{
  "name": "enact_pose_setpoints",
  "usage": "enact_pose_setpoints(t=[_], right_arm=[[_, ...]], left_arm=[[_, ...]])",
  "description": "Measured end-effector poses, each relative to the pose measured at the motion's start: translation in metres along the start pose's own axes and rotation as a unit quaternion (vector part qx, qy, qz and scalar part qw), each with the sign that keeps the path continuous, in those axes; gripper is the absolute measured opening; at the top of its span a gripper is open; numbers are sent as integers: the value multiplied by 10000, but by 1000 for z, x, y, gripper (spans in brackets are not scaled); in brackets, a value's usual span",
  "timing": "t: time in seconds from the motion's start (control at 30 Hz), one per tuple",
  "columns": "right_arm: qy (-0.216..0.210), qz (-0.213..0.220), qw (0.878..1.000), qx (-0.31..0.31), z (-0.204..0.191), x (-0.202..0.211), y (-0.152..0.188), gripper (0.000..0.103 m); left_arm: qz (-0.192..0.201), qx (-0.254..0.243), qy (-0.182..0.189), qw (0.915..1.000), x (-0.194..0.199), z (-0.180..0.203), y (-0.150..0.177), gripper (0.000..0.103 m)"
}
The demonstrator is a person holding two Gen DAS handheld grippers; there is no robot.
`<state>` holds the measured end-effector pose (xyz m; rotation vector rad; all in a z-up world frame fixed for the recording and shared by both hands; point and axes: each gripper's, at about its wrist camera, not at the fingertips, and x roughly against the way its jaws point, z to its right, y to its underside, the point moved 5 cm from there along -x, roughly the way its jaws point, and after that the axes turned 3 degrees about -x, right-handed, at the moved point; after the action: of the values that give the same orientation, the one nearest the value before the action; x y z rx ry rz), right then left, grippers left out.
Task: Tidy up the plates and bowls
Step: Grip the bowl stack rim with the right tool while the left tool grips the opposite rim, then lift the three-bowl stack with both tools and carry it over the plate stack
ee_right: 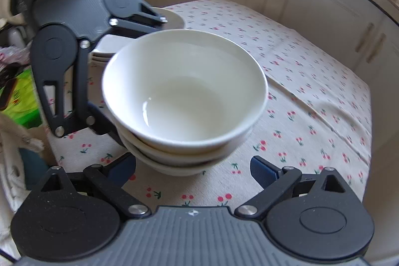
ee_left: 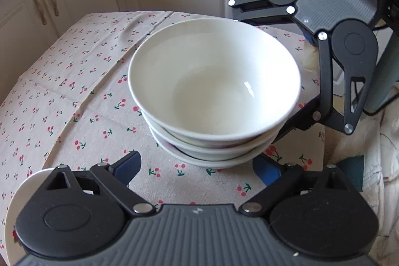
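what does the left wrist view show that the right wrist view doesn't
Only the left wrist view shows the left tool close up, open, with a white plate under its left side. Only the right wrist view shows the stack of plates behind the bowls, a green bag, and the right tool, open. Both show the stacked white bowls on the cherry-print tablecloth, with the other tool flanking them.

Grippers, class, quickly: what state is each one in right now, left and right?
Left gripper: jaws open, holding nothing, facing the stack of white bowls.
Right gripper: jaws open, holding nothing, facing the same stack from the other side.
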<state>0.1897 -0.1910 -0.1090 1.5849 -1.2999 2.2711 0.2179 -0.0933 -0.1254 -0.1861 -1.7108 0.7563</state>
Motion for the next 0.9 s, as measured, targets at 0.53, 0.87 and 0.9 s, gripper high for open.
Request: enact_pose_setpoints(t=[0.53,0.87,0.9], right_arm=[[-430,-201,9976,503,-2,-3,-12,92],[-521,-221,9971,508,-2,-4,-12,89],[-540,-241,9970,490,-1,-5,-11,88]], left_arm=[[61,-225,671,9975,-3,-5,-8,93],[58,-296,843,9960,-3,-4,-9,86],[52,-308,878,9956,-3,-4,-9,85]])
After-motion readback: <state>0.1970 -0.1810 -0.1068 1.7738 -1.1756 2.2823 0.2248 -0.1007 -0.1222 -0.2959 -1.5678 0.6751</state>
